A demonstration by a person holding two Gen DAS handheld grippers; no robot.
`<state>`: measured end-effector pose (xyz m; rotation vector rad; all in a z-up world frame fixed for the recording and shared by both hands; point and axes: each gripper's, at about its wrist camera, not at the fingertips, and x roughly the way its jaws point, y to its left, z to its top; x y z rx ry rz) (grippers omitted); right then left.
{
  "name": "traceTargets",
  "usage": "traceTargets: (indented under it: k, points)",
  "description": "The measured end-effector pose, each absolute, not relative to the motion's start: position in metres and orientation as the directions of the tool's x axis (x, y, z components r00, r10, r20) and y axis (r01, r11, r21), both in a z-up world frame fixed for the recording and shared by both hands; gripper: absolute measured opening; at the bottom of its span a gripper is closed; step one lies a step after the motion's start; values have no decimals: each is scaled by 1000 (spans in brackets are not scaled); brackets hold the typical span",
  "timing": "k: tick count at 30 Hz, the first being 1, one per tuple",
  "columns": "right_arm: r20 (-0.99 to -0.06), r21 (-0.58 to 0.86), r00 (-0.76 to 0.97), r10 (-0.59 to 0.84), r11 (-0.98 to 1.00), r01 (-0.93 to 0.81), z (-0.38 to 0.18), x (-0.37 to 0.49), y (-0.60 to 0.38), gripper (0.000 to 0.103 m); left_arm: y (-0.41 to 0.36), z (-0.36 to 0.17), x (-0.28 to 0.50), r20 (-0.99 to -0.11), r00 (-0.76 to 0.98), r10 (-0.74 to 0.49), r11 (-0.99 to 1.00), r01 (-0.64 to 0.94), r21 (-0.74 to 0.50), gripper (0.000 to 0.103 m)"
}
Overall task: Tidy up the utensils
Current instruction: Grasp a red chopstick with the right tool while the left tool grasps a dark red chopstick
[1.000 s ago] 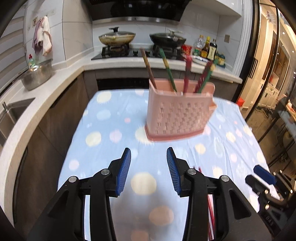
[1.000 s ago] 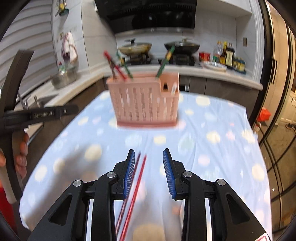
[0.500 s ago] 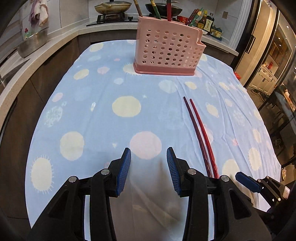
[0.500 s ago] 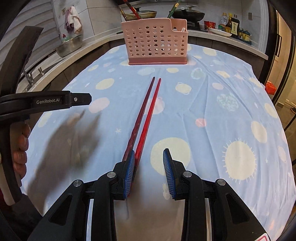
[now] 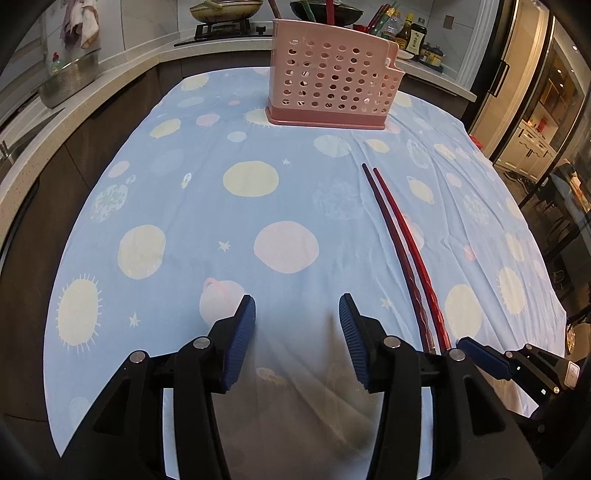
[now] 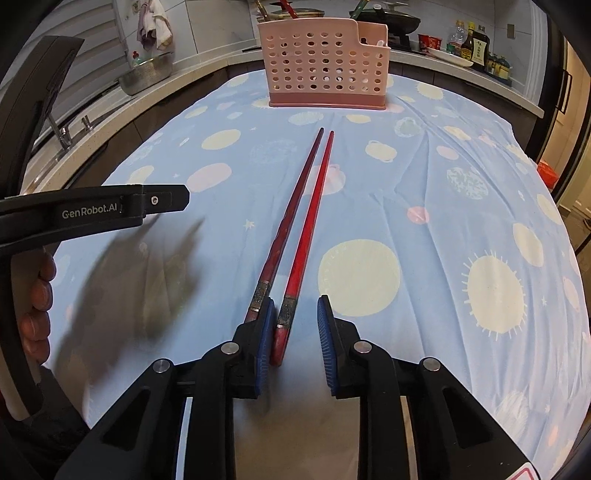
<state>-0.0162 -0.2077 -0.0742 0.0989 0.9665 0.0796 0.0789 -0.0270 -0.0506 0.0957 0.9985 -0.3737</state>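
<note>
Chopsticks' (image 6: 295,229) butt ends, right view only

Tablecloth (image 5: 177,206): light blue, printed with pale yellow, pink and white round spots, spiky yellow suns, small stars and faint ringed planets.
Chopsticks (image 6: 295,236): two, one dark maroon and one brighter red, each with a dull patterned band near its thick end.
Utensil holder (image 5: 332,85): pale pink plastic, walls dotted with rows of round holes, darker pink base.
Left hand-held gripper (image 5: 297,325): black frame, blue ribbed pads.
Right hand-held gripper (image 6: 295,321): black frame, blue ribbed pads.
Bench (image 5: 122,77): pale speckled stone top over dark brown cabinet fronts.
Cloth on wall (image 6: 153,26): pink and white.
</note>
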Motion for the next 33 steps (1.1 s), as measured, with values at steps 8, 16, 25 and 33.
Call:
traceTargets:
  k: [8,16,25,33]
  points:
    - [-813,107,574,91,994,-6,-75,-20,-212,9,-29,-55,73,-842,470,-263,930,356,-91,46]
    - [-807,141,586,72,987,72,-73,-23,-234,7,-48,-55,58,-845,449,-292,908,407,-98,48]
    - [-796,145,604,46,983,116,-70,-29,-253,7,-82,-55,34,-845,405,-348,858,501,-113,53]
    - [-795,160,605,51,979,127,-71,-35,-261,7,-100,-73,26,-865,370,-338,839,536,-99,46]
